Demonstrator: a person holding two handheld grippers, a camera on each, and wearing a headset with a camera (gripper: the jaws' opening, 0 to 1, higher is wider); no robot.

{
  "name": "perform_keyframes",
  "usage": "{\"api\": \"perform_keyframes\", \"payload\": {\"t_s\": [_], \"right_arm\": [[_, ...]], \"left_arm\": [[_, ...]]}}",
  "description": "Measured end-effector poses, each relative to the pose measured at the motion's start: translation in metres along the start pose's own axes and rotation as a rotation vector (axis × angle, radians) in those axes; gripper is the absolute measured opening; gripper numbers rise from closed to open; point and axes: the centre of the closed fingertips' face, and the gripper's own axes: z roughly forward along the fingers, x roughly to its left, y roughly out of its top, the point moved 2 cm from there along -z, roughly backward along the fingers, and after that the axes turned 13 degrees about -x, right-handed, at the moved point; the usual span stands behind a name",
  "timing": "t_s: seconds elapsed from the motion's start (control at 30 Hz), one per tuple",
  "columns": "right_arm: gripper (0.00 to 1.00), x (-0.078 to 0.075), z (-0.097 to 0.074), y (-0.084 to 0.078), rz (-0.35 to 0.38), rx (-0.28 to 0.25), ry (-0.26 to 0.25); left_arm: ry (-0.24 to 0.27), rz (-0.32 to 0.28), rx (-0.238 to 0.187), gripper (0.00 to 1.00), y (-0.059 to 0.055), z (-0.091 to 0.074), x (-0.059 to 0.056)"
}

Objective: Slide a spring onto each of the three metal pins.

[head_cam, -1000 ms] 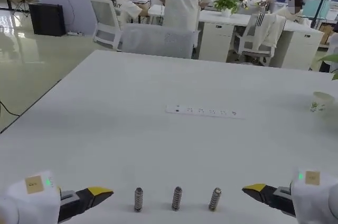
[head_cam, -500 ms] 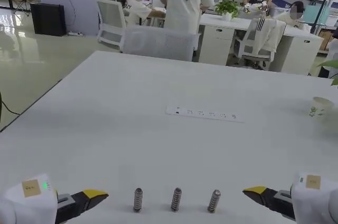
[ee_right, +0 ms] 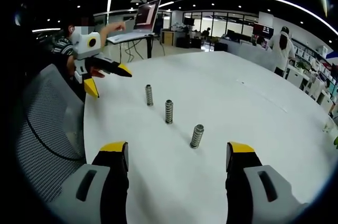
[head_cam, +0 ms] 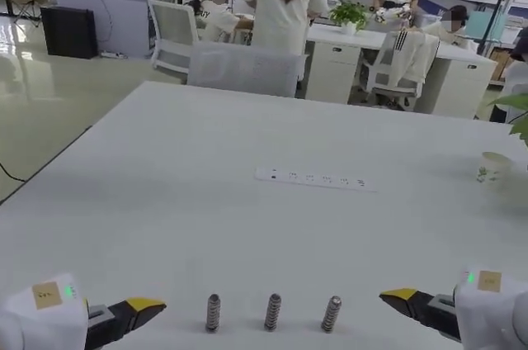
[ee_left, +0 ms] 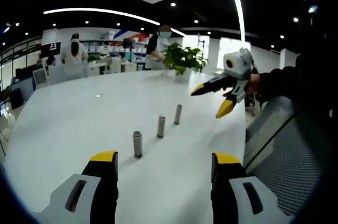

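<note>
Three short metal pins stand upright in a row near the table's front edge, each wrapped in a coil spring: the left pin (head_cam: pixel 213 313), the middle pin (head_cam: pixel 272 312) and the right pin (head_cam: pixel 331 314). My left gripper (head_cam: pixel 144 307) lies to the left of the row, open and holding nothing. In the left gripper view the row (ee_left: pixel 161 126) runs away ahead of the open left gripper (ee_left: pixel 165 160). My right gripper (head_cam: pixel 400 295) sits to the right of the row, open too. The right gripper view has the nearest pin (ee_right: pixel 197 136) ahead of the spread right gripper (ee_right: pixel 177 150).
A white power strip (head_cam: pixel 316 178) lies across the middle of the white table (head_cam: pixel 206 201). A paper cup (head_cam: pixel 495 164) stands at the far right edge. A grey chair (head_cam: pixel 243 65) sits at the far side, with people at desks behind it.
The head camera has shifted a little, so the scene sits slightly lower. The left gripper has eased a bit to the left. Springs and pins have not moved.
</note>
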Motion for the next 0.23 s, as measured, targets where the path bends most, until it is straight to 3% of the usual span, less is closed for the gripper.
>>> {"api": "perform_keyframes", "payload": {"t_s": [0.23], "right_arm": [[0.75, 0.0006, -0.0017, -0.001, 0.007, -0.006, -0.008]], "left_arm": [[-0.002, -0.002, 0.006, 0.68, -0.0006, -0.0012, 0.0001]]}}
